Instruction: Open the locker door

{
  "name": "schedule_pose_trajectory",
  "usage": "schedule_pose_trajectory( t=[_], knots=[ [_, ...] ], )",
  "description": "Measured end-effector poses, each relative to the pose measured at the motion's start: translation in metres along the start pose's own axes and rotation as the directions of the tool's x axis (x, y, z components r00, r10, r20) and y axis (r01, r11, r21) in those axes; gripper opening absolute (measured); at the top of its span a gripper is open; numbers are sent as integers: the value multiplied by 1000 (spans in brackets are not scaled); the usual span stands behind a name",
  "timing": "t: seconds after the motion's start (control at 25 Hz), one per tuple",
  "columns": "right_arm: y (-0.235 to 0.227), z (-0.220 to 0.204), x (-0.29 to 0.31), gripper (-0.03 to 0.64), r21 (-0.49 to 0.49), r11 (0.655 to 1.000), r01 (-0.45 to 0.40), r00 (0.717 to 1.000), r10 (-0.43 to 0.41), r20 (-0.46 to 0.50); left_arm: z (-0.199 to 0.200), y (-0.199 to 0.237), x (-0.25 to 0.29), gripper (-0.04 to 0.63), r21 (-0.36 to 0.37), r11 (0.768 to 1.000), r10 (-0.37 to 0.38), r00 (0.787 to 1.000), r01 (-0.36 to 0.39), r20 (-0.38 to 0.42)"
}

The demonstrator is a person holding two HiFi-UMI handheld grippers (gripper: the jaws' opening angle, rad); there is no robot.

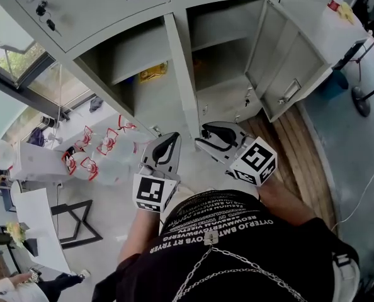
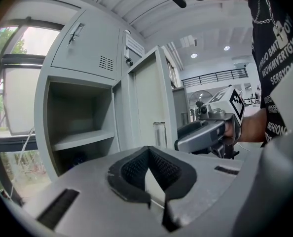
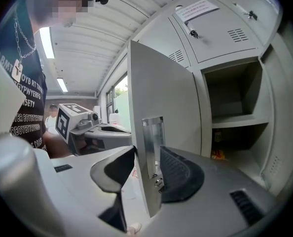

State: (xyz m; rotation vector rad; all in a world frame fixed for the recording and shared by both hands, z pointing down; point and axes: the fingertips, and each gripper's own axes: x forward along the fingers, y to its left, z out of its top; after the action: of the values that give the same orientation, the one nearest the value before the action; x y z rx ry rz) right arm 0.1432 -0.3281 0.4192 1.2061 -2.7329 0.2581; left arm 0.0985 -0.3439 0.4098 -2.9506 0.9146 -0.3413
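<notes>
The left claw hangs idle, pinched together on nothing. The right claw gapes wide, astride the free edge of the locker door, already swung out. Opening looks finished; next, I'd back that claw straight off without nudging it.

A yellow packet, a window at left and wooden floorboards at right are visible.

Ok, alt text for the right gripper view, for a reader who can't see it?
The right gripper straddles, jaws open, the edge of the swung-out grey locker door, at its metal latch plate. Open locker compartments show at right; the left gripper at left.
</notes>
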Motion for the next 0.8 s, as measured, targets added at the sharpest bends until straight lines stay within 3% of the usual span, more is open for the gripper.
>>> schedule_pose_trajectory(
  t=[0.52,0.8],
  knots=[
    [-25,-6,-36,155,45,994,98,995,-100,31,1,-19,-1,-2,12,1000,-13,1000,13,-16],
    [-31,-7,-45,147,61,992,110,992,-113,51,0,-24,-12,-2,24,1000,8,999,-7,-47]
  ],
)
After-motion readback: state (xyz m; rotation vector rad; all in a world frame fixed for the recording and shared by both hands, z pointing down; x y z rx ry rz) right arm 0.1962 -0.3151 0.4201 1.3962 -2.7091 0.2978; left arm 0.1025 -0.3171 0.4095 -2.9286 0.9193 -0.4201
